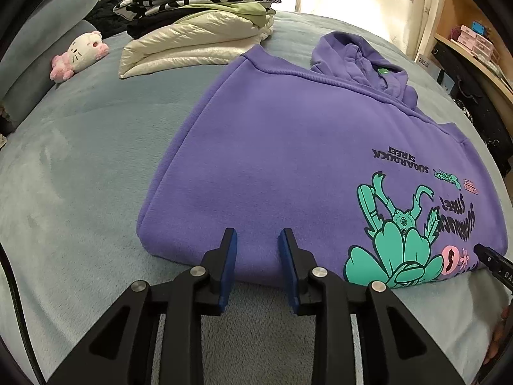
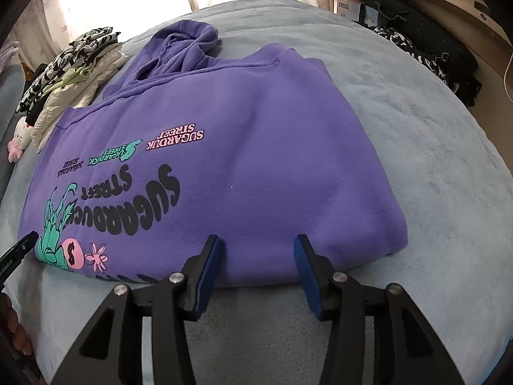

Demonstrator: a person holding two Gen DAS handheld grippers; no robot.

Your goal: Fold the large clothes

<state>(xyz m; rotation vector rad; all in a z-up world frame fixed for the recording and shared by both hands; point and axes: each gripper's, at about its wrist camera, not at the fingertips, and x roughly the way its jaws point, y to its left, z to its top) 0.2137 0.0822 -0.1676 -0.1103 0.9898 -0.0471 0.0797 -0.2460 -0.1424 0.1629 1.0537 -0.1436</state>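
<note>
A purple hoodie (image 1: 272, 147) lies folded on a bed (image 1: 80, 160) covered in pale blue fleece, printed side up, its hood (image 1: 359, 61) toward the far edge near the curtained window. The fold runs along the bed's near edge, directly ahead of both tools.

Left gripper (image 1: 258, 235): jaws slightly apart, blue pads flanking the hoodie's near folded edge close to its left corner. The cloth shows between the pads, but neither pad presses it; nothing is held.

Right gripper (image 2: 258, 242): jaws wider apart, set at the same near edge toward the hoodie's right corner. The fold lies between and just beyond the pads, free of both; nothing is held.

In each wrist view the other gripper's black tip enters at the side, over the green and pink print (image 2: 64, 234) at the middle of the near edge.

Toward the bed's far left corner sits a stack (image 1: 198, 29) of folded clothes, well apart from the hoodie's body, with a pink-and-white plush (image 1: 80, 54) beside it.
</note>
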